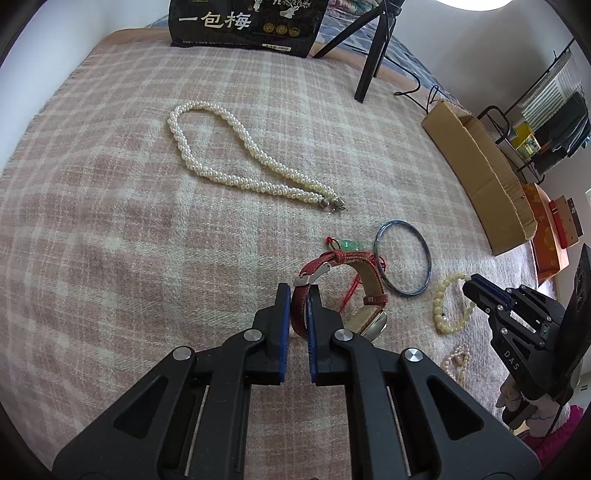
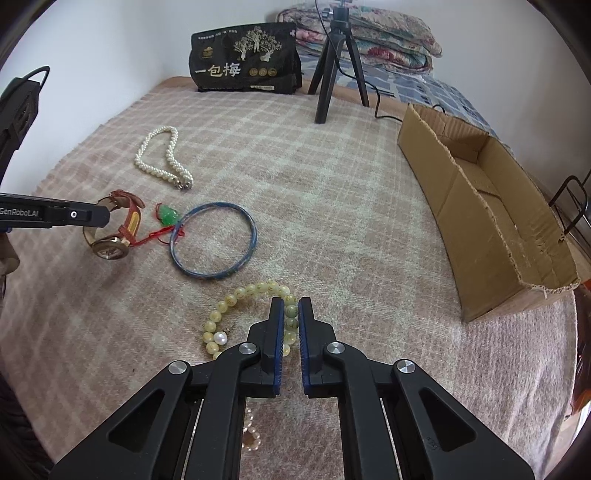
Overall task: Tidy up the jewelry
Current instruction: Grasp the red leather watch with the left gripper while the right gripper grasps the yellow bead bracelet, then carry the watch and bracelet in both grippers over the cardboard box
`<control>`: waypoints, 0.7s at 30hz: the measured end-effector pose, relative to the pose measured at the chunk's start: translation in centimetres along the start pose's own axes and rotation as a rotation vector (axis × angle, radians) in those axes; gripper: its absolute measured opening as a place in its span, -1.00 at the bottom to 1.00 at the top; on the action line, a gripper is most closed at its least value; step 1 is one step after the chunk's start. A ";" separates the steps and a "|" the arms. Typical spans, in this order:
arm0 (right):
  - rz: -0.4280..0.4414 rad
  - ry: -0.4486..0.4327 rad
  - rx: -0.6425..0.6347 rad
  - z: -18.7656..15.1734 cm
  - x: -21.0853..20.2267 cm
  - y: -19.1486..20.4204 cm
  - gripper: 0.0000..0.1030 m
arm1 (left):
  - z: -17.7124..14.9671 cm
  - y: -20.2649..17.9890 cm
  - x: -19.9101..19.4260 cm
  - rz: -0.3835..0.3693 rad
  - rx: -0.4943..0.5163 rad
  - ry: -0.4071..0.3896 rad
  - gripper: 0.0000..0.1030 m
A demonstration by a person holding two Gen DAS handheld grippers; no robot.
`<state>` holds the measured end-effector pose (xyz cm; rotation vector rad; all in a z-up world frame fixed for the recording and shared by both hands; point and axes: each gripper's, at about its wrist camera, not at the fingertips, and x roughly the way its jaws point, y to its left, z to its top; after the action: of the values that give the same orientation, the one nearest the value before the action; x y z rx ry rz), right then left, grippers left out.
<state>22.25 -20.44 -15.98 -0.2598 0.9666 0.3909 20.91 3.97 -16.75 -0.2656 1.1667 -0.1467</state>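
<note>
My left gripper (image 1: 297, 295) is shut on the red strap of a gold-faced watch (image 1: 334, 291), which also shows in the right wrist view (image 2: 116, 229). My right gripper (image 2: 291, 308) is shut on a yellow bead bracelet (image 2: 236, 295), also seen in the left wrist view (image 1: 448, 302). A blue bangle (image 2: 213, 240) lies between them, with a green jade pendant on a red cord (image 2: 168, 216) beside it. A twisted pearl necklace (image 1: 236, 162) lies further back on the plaid blanket (image 1: 110, 221). The open cardboard box (image 2: 491, 218) stands at the right.
A black snack bag (image 2: 245, 59) and a black tripod (image 2: 338, 62) stand at the far edge. A small pearl piece (image 2: 251, 435) lies under my right gripper. Folded quilts (image 2: 369, 33) lie behind. Red and orange boxes (image 1: 554, 229) sit off the right side.
</note>
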 end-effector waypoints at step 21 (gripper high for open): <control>0.026 -0.130 -0.005 1.5 -4.5 0.4 -0.89 | 0.2 -1.0 -3.1 -0.024 0.006 -0.068 -0.88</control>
<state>20.97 -20.43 -11.40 -0.2240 0.8421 0.4292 19.95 3.84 -13.67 -0.2774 1.0957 -0.1615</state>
